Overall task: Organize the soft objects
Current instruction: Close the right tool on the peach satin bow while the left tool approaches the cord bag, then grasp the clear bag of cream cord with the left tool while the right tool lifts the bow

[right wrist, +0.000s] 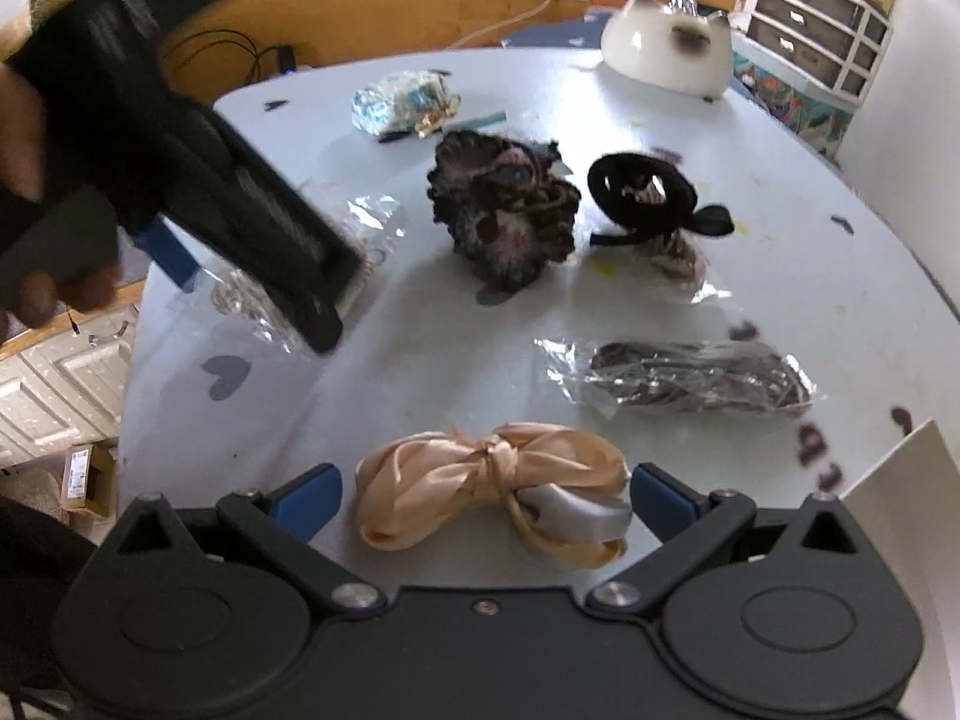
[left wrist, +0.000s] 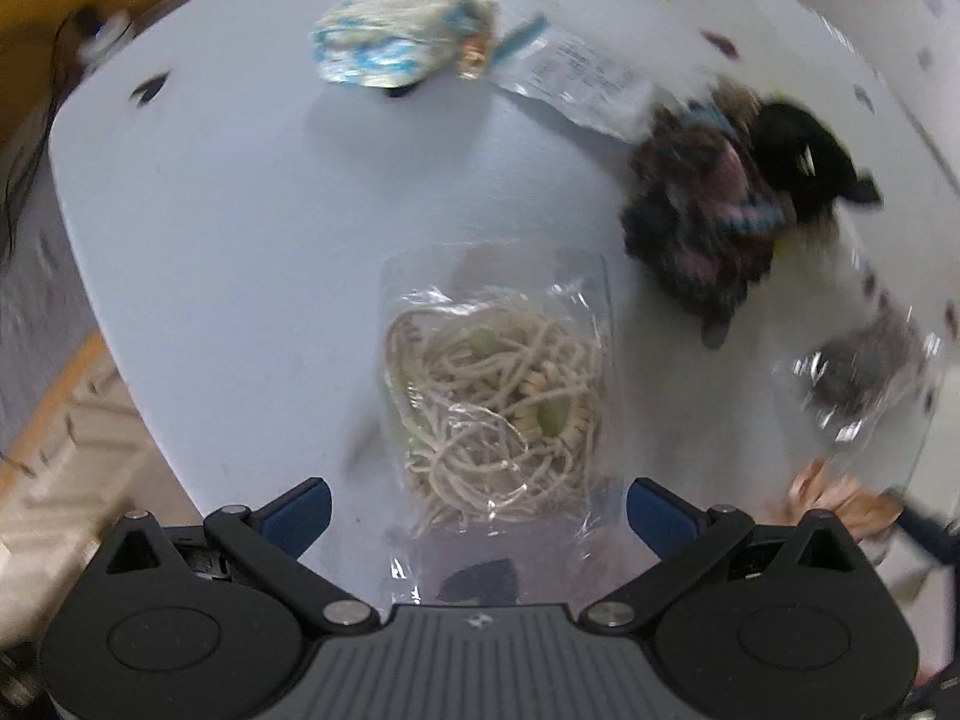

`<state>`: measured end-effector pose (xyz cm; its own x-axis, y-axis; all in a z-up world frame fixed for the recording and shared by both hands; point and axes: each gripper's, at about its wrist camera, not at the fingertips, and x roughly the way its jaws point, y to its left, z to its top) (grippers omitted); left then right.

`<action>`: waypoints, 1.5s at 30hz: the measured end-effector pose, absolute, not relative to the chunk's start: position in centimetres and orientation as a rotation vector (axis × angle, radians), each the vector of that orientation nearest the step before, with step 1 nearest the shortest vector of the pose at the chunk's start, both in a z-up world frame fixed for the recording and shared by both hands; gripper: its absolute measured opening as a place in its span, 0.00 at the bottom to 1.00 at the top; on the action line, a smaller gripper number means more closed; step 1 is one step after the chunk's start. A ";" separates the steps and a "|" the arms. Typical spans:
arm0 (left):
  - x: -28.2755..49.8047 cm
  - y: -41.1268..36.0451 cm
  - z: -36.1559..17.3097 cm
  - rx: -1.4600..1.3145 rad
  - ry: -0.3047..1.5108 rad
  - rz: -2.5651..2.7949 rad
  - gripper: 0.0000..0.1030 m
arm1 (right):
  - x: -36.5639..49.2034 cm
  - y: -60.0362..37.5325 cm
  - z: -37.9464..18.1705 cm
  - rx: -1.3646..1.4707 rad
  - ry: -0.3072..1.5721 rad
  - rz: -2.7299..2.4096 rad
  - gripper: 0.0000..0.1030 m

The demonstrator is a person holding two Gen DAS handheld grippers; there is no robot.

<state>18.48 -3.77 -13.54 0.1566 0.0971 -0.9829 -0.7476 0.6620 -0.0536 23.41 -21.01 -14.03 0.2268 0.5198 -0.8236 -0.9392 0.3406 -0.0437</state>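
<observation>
My left gripper [left wrist: 479,507] is open, its jaws either side of a clear bag of beige cord [left wrist: 498,414] lying on the white table [left wrist: 210,240]. The left gripper also shows in the right wrist view [right wrist: 240,228], above that bag [right wrist: 240,294]. My right gripper [right wrist: 483,495] is open around a peach satin ribbon bow [right wrist: 492,480]. A dark ruffled knit piece [right wrist: 504,210] [left wrist: 702,210] and a black ring-shaped hair tie [right wrist: 642,189] lie mid-table. A bag of dark cord [right wrist: 690,381] lies on the right.
A blue-and-white patterned bundle [left wrist: 390,30] [right wrist: 402,99] lies at the far side. A white cat-shaped object [right wrist: 666,48] stands at the back. A drawer unit [right wrist: 822,18] stands at the back right. A white sheet corner [right wrist: 894,492] lies at the right. The table edge falls off to the left.
</observation>
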 end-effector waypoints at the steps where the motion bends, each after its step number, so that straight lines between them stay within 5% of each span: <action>1: 18.2 -3.5 -13.3 -0.660 1.260 0.674 1.00 | 23.4 -20.9 -14.2 -0.623 0.824 1.097 0.94; 7: 17.9 -2.5 -12.5 -0.658 1.199 0.694 0.98 | 23.3 -20.9 -14.4 -0.584 0.855 1.091 0.75; 10: 18.7 -2.6 -13.1 -0.645 1.192 0.691 0.92 | 23.2 -21.1 -14.2 -0.541 0.880 1.090 0.55; 22: 18.5 -3.4 -13.0 -0.599 1.168 0.684 0.58 | 22.6 -22.1 -13.4 -0.446 0.896 1.069 0.35; 45: 14.3 -5.0 -5.7 -0.543 0.901 0.606 0.52 | 22.2 -25.6 -5.7 -0.246 0.692 1.002 0.30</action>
<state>14.32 -4.98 -5.69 0.4792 0.2515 -0.8409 -0.6839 0.7075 -0.1781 22.23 -25.63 -5.68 0.3488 0.6888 -0.6355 -0.8384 0.5323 0.1168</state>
